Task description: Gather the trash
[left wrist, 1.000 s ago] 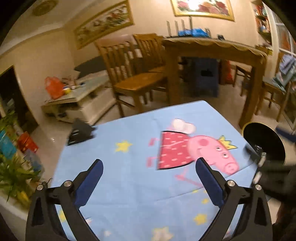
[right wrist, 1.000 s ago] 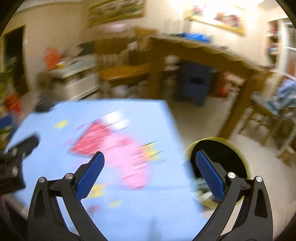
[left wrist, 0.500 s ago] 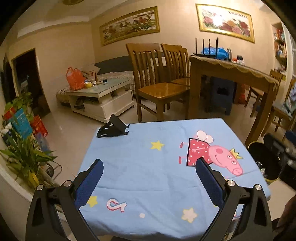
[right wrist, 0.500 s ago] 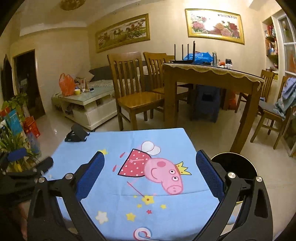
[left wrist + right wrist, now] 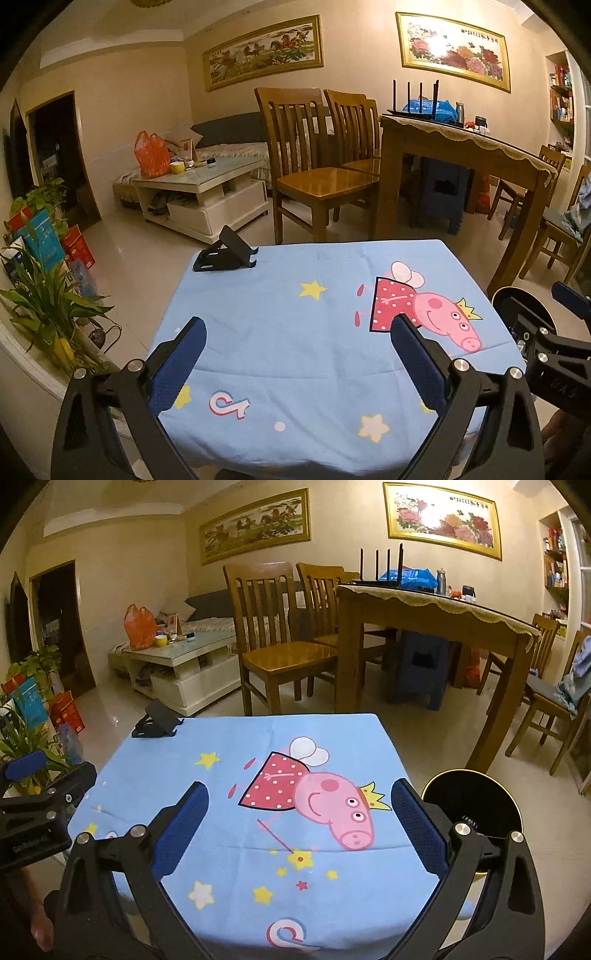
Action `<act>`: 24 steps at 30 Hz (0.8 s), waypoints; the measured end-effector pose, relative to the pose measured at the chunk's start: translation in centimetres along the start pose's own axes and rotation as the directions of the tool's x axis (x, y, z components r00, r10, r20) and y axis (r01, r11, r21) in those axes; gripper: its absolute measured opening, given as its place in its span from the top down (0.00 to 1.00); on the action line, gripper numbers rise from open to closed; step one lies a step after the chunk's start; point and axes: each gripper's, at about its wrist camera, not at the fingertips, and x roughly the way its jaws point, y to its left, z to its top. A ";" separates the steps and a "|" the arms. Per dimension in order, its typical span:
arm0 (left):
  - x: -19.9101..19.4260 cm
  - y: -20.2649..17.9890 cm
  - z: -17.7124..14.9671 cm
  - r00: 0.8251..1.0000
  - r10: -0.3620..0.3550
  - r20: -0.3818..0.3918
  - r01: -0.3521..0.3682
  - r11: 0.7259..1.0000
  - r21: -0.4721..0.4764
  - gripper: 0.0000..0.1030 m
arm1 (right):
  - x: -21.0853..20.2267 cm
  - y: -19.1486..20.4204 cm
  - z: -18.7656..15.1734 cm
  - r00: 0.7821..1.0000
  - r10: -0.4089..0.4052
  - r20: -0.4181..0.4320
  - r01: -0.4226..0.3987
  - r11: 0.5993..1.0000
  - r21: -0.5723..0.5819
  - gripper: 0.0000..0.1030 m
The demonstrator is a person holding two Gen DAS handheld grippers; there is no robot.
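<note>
A small table under a blue cartoon-pig cloth (image 5: 295,332) fills the lower middle of both views (image 5: 240,812). No loose trash shows on it. A round black bin with a yellow rim (image 5: 476,797) stands on the floor at the table's right; in the left wrist view its rim (image 5: 517,291) shows behind the right gripper's body. My left gripper (image 5: 297,363) is open and empty above the near edge of the cloth. My right gripper (image 5: 299,829) is open and empty above the cloth's near right part.
A black folding phone stand (image 5: 226,254) sits at the table's far left corner (image 5: 157,723). Beyond are wooden chairs (image 5: 314,173), a tall wooden dining table (image 5: 461,147), a white coffee table (image 5: 199,192) and potted plants (image 5: 40,317) at the left.
Both grippers have pulled back and risen from close over the cloth and bin, so the whole table now shows. Both stayed open and empty.
</note>
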 end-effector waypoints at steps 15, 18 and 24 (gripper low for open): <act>0.3 0.1 -0.1 1.000 0.002 -0.003 -0.002 1.000 -0.004 0.06 | -0.5 -0.3 -0.1 1.000 0.017 -0.009 -0.017 1.000 0.004 0.05; 0.3 0.2 -0.2 1.000 0.000 -0.005 0.000 1.000 -0.005 0.06 | -0.5 -0.3 0.0 1.000 0.021 -0.011 -0.021 1.000 0.003 0.05; 0.3 0.2 -0.3 1.000 0.005 -0.003 -0.005 1.000 -0.004 0.06 | -0.4 -0.3 0.0 0.999 0.028 -0.017 -0.028 1.000 0.003 0.05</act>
